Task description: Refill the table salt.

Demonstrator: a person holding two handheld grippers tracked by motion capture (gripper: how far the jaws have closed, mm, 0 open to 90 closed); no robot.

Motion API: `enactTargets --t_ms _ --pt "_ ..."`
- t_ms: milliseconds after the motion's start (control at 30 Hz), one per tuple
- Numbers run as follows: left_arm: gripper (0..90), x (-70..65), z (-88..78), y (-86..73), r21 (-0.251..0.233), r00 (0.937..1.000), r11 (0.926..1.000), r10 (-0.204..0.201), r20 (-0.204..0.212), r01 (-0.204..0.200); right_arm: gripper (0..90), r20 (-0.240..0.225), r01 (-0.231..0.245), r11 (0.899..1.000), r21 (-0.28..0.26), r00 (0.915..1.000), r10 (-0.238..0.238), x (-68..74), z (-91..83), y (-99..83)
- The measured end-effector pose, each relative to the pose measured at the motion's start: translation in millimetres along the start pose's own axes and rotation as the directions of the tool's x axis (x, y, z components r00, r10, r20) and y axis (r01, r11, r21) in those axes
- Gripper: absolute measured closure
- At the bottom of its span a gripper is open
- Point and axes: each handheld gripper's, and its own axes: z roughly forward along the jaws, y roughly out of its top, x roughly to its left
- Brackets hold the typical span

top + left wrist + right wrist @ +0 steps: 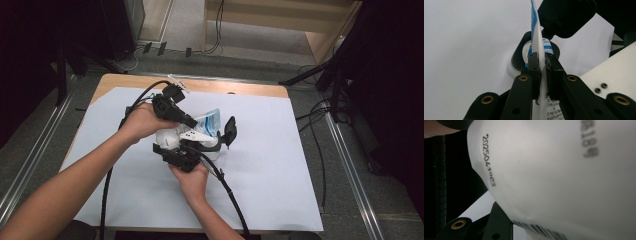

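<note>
A white pouch (210, 121) with blue print is held up over the middle of the table between both grippers. My left gripper (192, 123) reaches in from the upper left. In the left gripper view it (542, 58) is shut on the pouch's thin flat edge (536, 32). My right gripper (196, 141) comes in from below, with its jaws on either side of the pouch's rounded white body and one black jaw tip (230, 131) standing up at the right. In the right gripper view the pouch (554, 175), printed with a date code, sits pressed close, and one jaw rises at the bottom left.
A white sheet (265, 170) covers the wooden table (240, 89). Black cables trail from both grippers toward the front edge (232, 195) (106, 192). Dark stands and floor cables (320, 130) lie to the right of the table.
</note>
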Motion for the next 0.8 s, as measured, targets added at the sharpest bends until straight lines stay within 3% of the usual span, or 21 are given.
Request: enactTargets --t_ms 800 --pt "84.9 -1.8 -0.2 4.2 0.012 1.0000 0.9999 0.003 -0.004 -0.003 63.7 -0.003 -0.001 1.000 -0.005 1.0000 0.001 1.6 -0.7 3.2"
